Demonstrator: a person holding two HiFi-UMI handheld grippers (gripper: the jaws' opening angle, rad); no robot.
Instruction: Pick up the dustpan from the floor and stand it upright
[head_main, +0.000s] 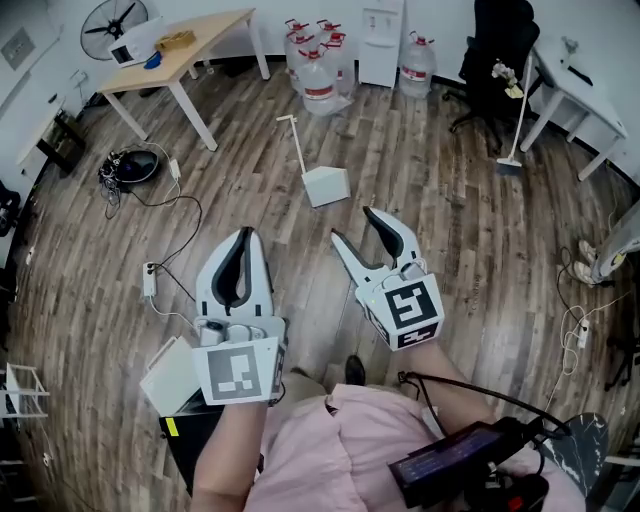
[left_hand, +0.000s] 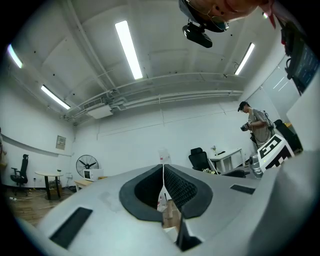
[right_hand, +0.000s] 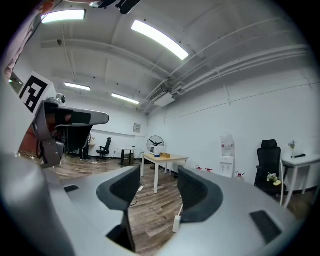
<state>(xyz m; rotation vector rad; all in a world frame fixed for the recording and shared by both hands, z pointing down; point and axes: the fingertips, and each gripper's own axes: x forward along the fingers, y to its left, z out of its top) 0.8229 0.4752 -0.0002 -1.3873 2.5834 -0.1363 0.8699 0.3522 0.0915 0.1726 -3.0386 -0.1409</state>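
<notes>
On the plank floor (head_main: 430, 215), the dustpan (head_main: 326, 186) seemingly stands upright.

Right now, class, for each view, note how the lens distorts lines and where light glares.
Head view: floorboards bow outward, corners darken, dustpan is sharp. Left gripper view: ceiling tubes glare white, pipes curve. Right gripper view: ceiling strip bends, edges vignette.

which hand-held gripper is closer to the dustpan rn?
Right. The right hand-held gripper is just short of the dustpan, jaws apart; the left hand-held gripper is farther back and left, jaws together.
</notes>
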